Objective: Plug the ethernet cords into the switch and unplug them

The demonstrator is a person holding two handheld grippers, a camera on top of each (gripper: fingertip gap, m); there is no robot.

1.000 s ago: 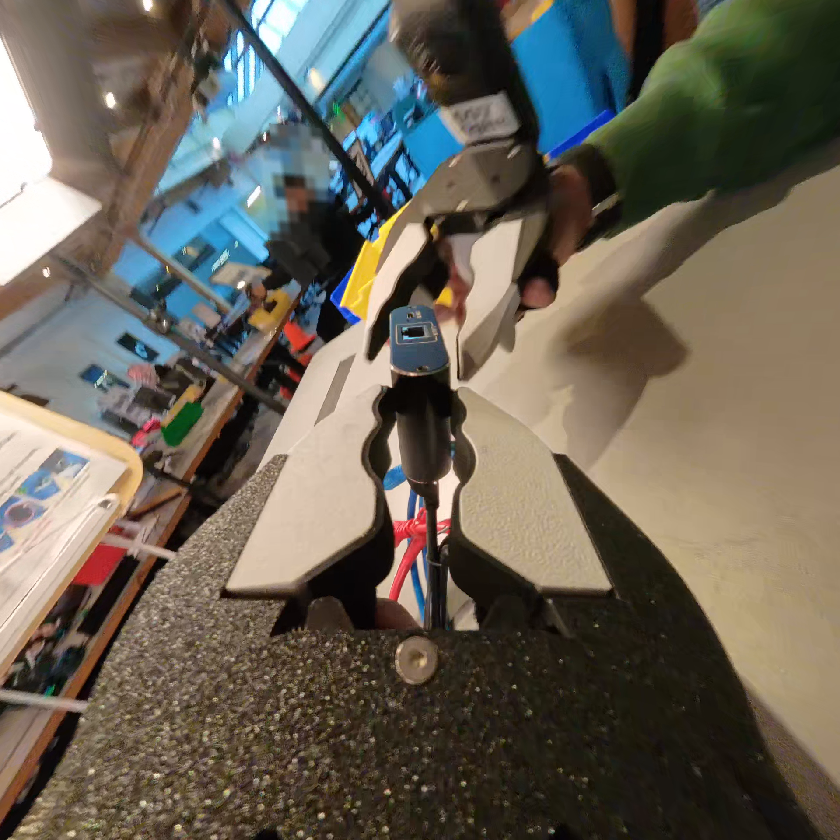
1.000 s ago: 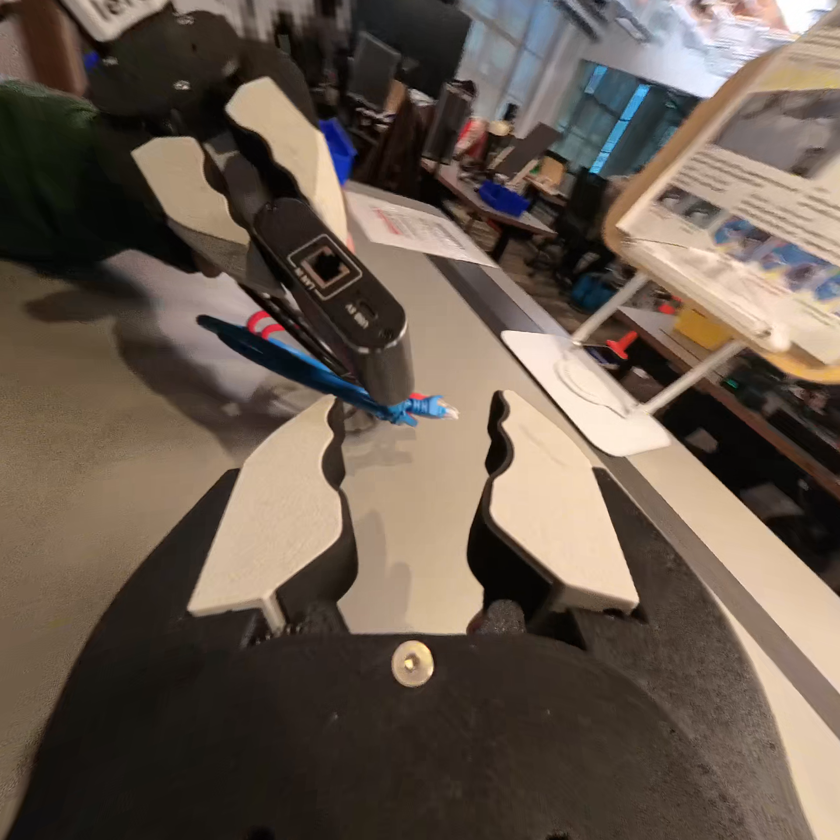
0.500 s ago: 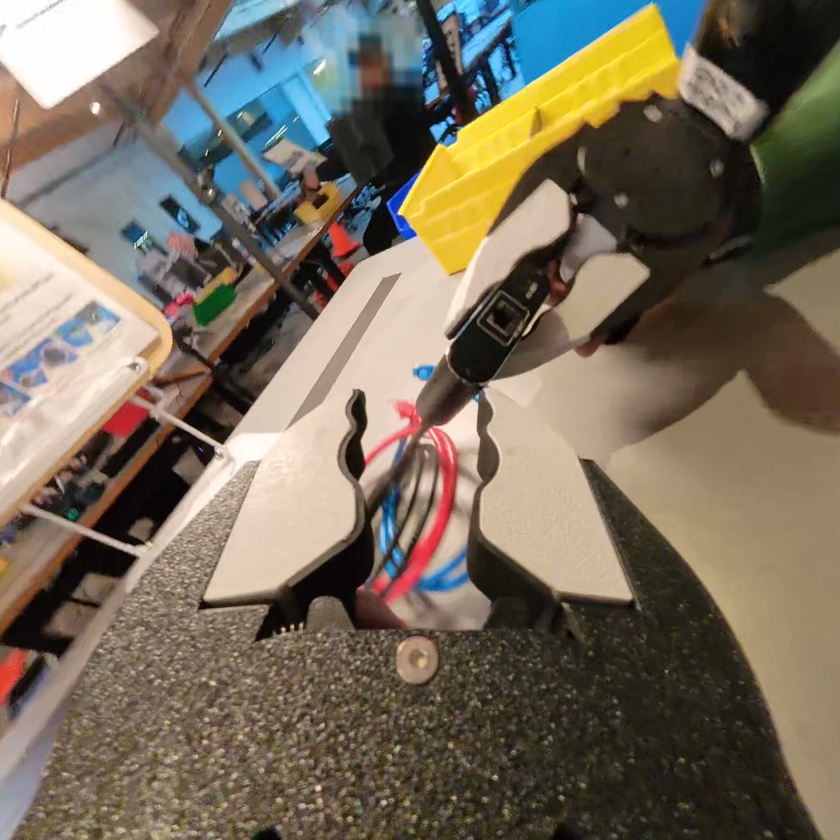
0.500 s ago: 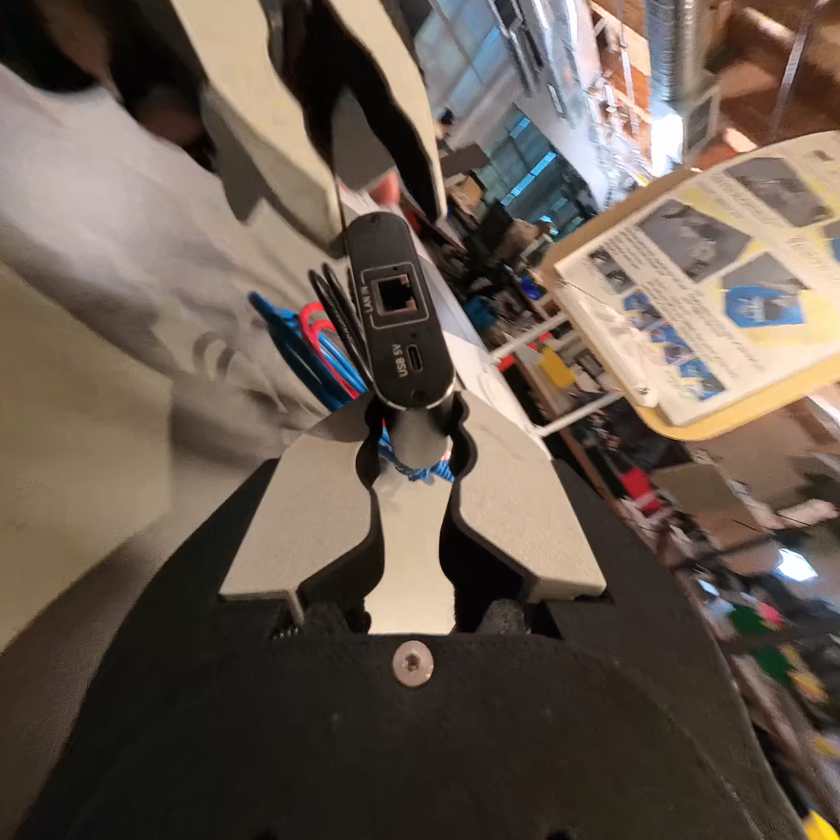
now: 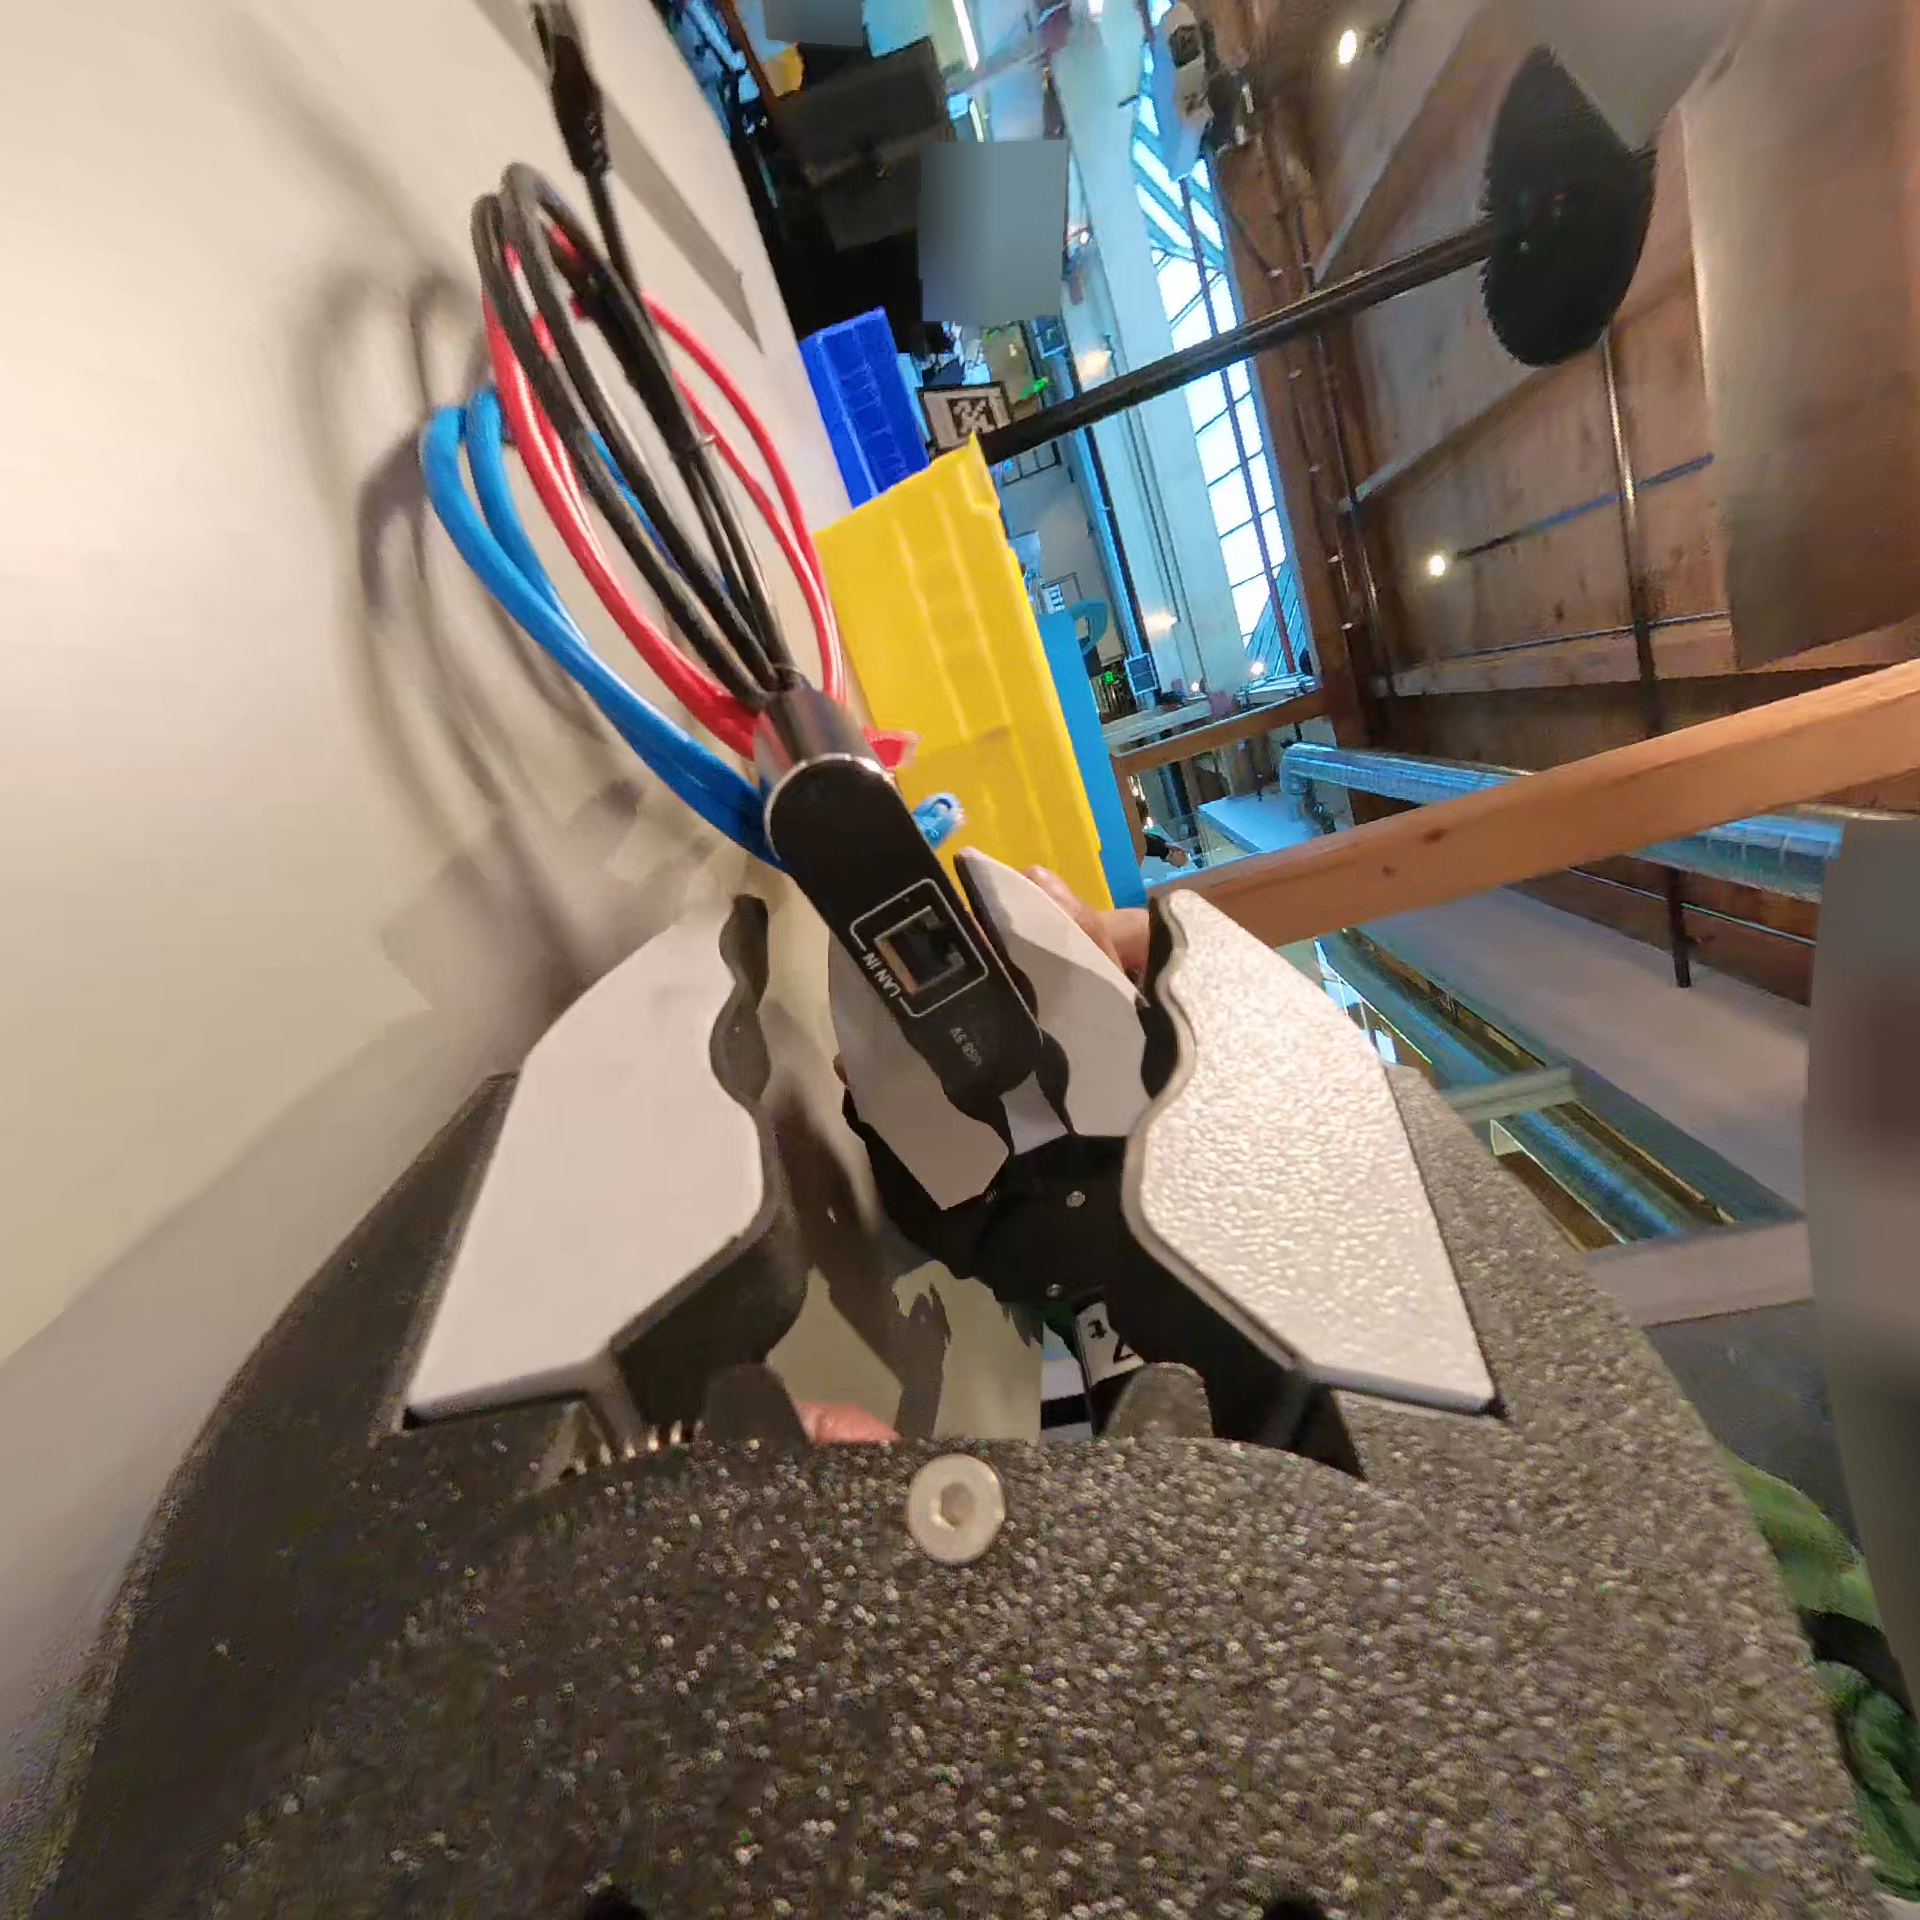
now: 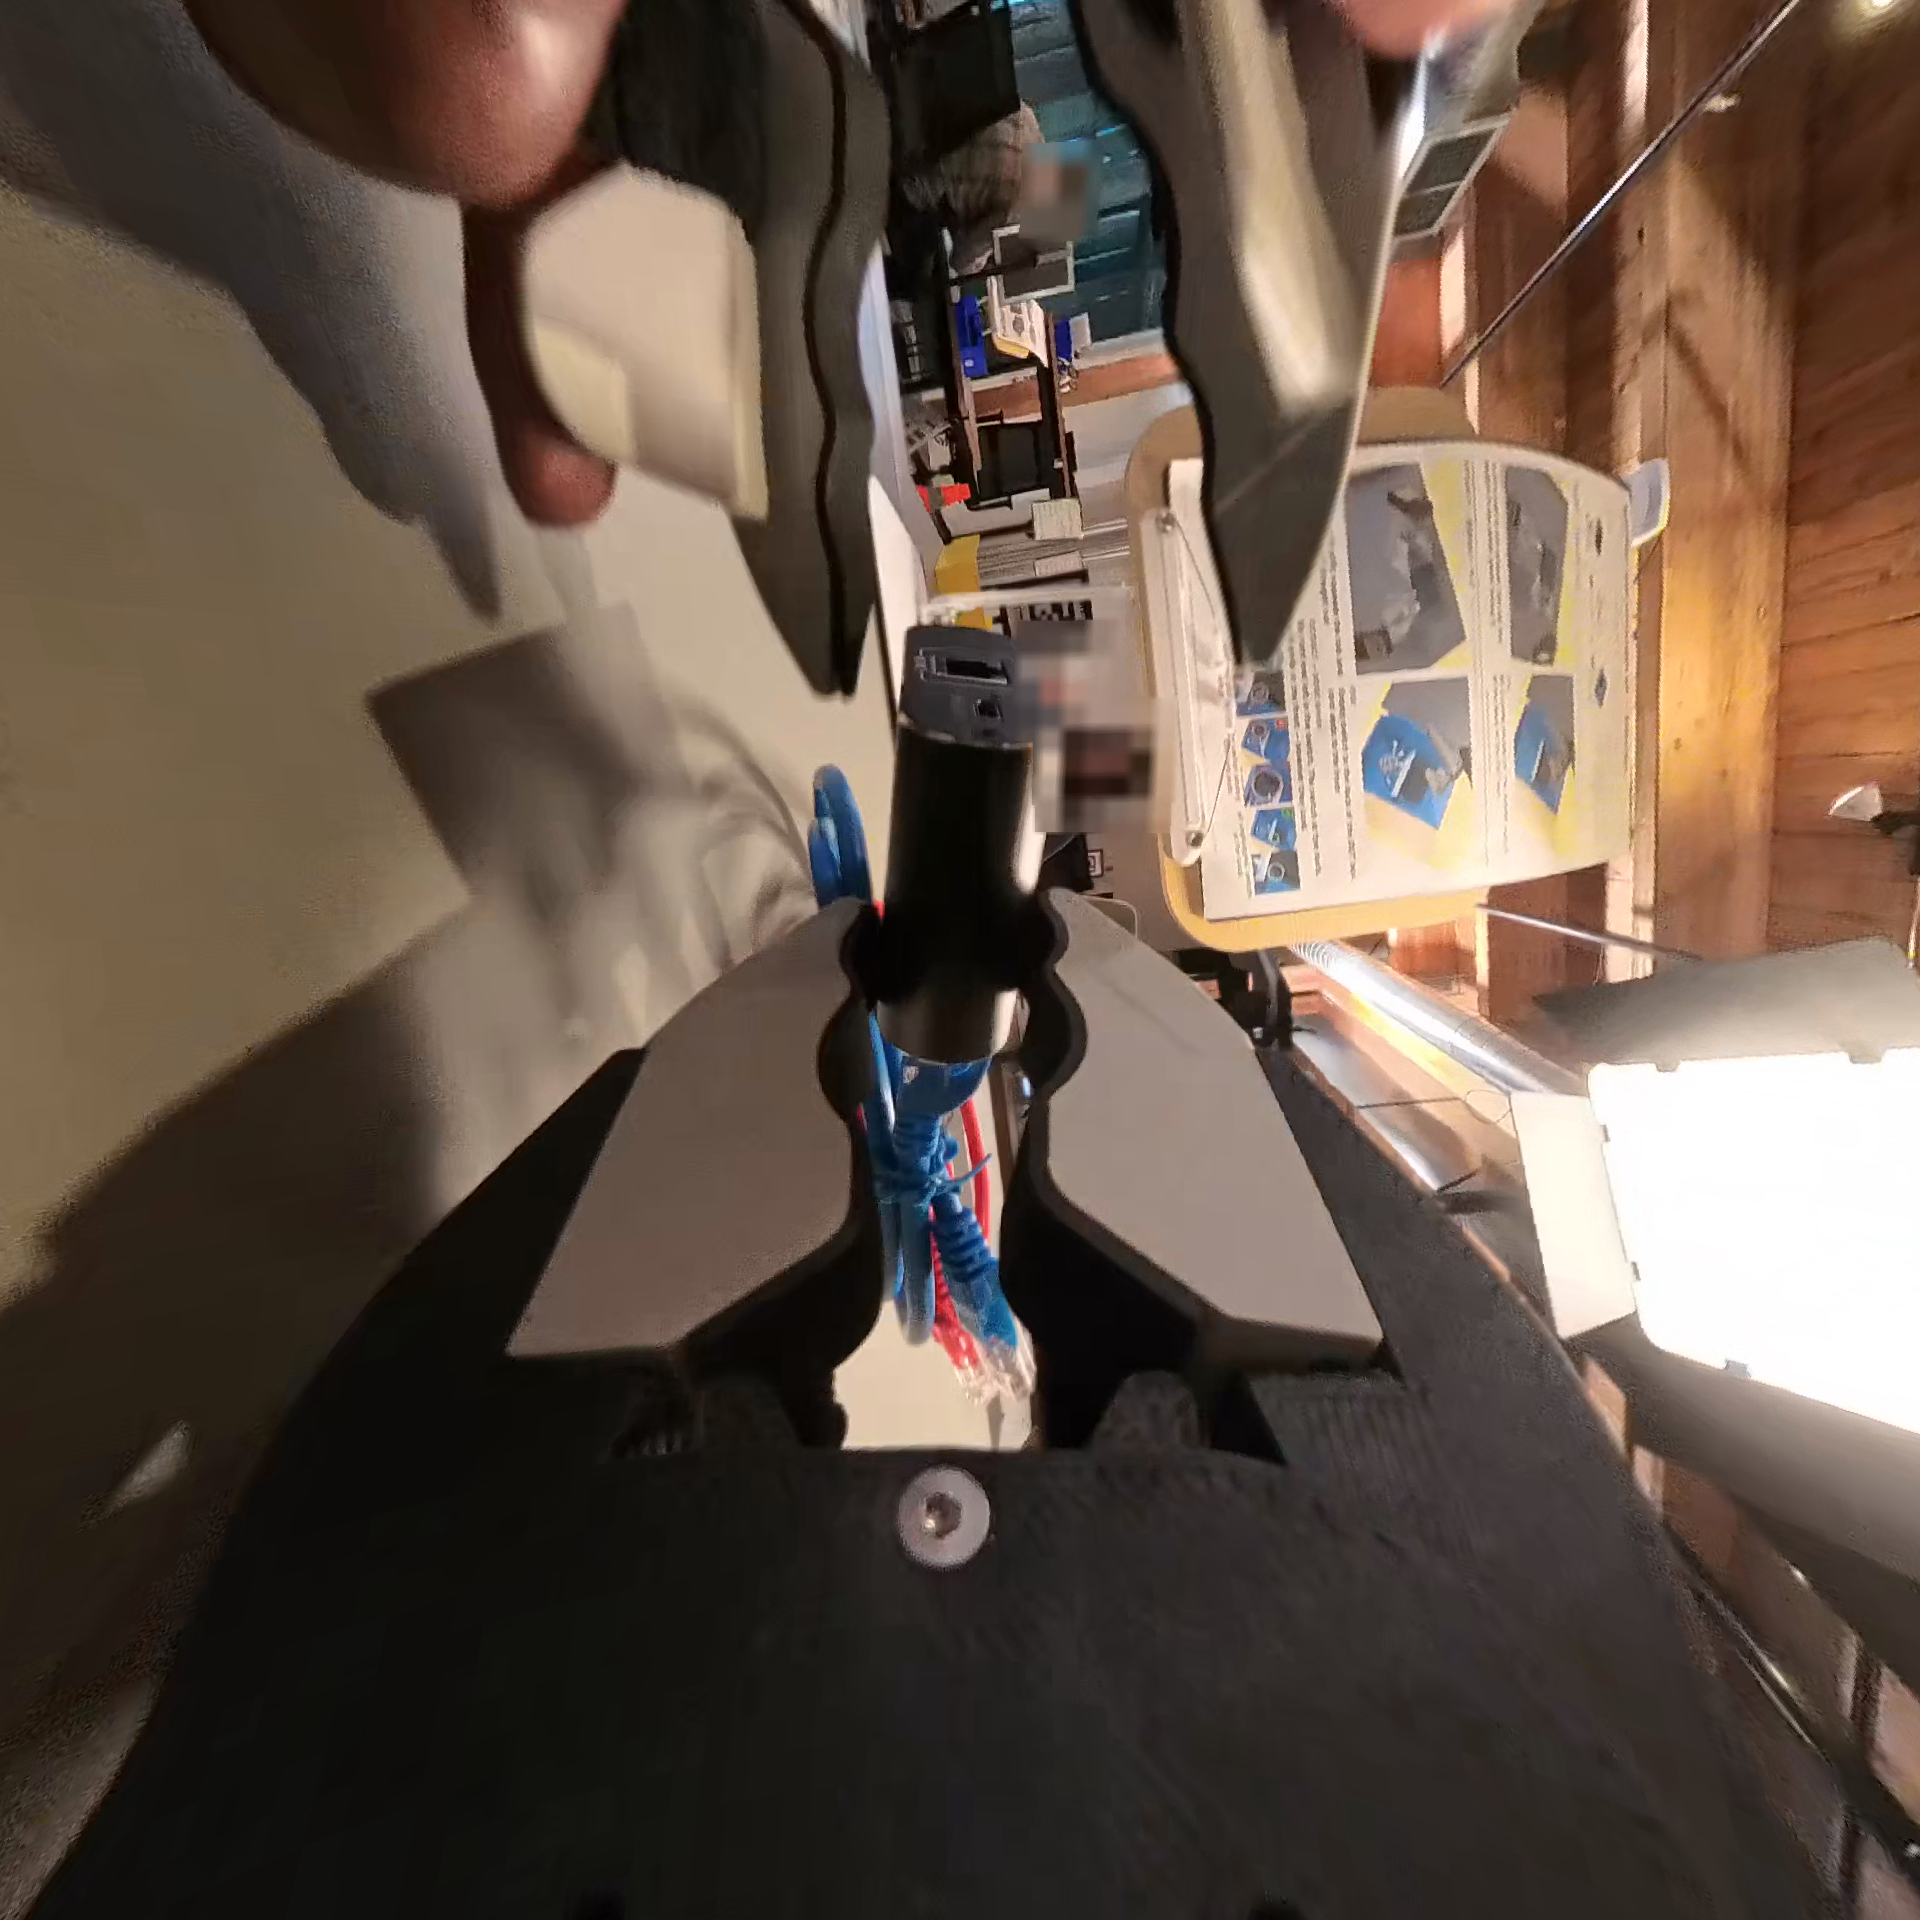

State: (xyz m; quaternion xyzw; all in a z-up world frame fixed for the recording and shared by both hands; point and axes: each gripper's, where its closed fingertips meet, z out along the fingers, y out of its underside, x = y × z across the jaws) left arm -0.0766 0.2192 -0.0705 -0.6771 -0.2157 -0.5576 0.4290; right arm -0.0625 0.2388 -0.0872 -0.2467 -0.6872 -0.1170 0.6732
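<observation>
The black switch (image 6: 956, 883) is clamped at its narrow end in my right gripper (image 6: 956, 914), its port end pointing away. Blue cords (image 6: 914, 1174) and a red cord (image 6: 966, 1143) hang beside it, their plugs (image 6: 987, 1351) loose between my fingers. My left gripper (image 6: 1044, 660) hovers open just beyond the switch. In the left wrist view the left gripper (image 5: 956, 909) is open and empty around the switch (image 5: 904, 956), whose empty port faces me, held by the right gripper's fingers (image 5: 1081, 1008). Blue (image 5: 540, 603), red (image 5: 748, 436) and black (image 5: 623, 395) cord loops trail from it.
The grey table (image 5: 208, 520) appears rolled sideways on the left. A yellow bin (image 5: 956, 665) and a blue bin (image 5: 862, 416) stand at its far end. An instruction board on a stand (image 6: 1403, 675) and a bright lamp (image 6: 1745, 1195) are at the table's side. Less than 4 cm separates the two grippers' tips.
The switch passed from my left gripper to my right: the left opened and let go, the right shut on it. Both grippers have since rolled about a quarter turn.
</observation>
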